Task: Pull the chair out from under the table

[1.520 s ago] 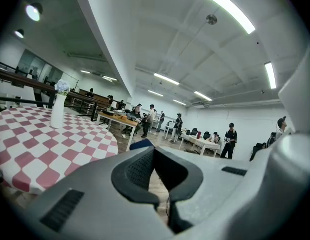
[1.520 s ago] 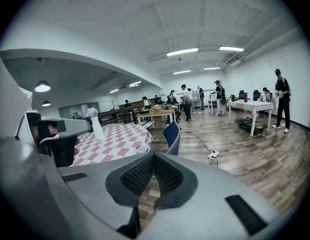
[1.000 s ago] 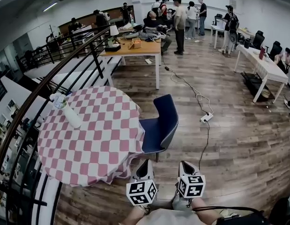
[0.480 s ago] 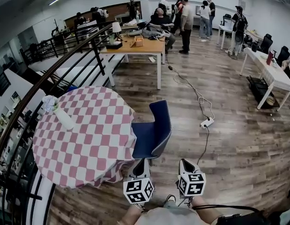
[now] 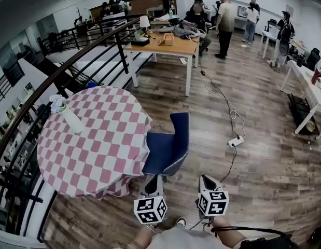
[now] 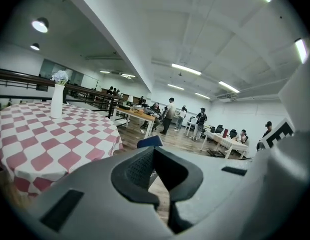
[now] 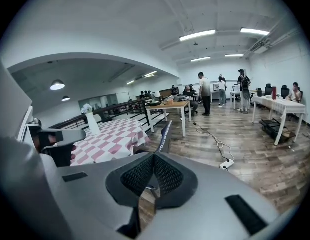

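Approaching the blue chair [image 5: 159,152], left gripper [image 5: 153,177] and right gripper [image 5: 204,178] both closed and empty.
Chair stands just ahead of the left gripper, seat tucked under the checked surface [image 5: 93,139]; next, I judge, the jaws must open to clamp its backrest [image 5: 180,134].

Round table [image 5: 93,154] under a checked cloth lay at 9 o'clock, with a vase [image 5: 72,119] near its 10 o'clock edge. The blue chair [image 5: 168,147] stood at the table's 3 o'clock, its seat against the cloth. At 6 o'clock, the left gripper [image 5: 154,179] and right gripper [image 5: 204,180] pointed toward 12, the left just beside the seat.
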The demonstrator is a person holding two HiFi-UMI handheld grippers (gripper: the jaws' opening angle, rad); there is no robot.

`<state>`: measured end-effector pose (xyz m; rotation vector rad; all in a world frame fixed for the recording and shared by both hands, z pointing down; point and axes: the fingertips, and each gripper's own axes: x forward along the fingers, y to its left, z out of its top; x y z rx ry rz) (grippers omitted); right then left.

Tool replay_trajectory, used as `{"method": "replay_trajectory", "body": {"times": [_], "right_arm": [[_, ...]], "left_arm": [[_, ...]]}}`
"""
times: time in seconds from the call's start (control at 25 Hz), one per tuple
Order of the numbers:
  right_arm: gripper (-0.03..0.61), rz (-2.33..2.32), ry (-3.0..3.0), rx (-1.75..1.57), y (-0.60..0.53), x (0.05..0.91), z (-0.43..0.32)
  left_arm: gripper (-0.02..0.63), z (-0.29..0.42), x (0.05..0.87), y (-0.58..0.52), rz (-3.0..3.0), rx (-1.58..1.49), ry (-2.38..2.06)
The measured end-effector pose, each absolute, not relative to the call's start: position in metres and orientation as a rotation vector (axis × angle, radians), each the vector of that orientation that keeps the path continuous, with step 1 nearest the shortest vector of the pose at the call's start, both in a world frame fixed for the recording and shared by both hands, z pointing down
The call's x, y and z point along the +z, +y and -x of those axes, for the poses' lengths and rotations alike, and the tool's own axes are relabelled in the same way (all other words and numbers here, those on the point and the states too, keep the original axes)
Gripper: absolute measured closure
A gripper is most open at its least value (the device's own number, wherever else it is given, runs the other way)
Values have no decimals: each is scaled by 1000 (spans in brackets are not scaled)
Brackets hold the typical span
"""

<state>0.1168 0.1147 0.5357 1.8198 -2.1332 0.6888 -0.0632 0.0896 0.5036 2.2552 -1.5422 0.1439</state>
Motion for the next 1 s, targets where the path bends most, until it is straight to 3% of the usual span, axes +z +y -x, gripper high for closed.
{"method": "replay_trajectory", "body": {"times": [1.0], "right_arm": [[560, -1669, -2231, 719, 68, 546, -117]], "left_arm": [[612, 72, 509, 62, -2130, 199, -1698]]}}
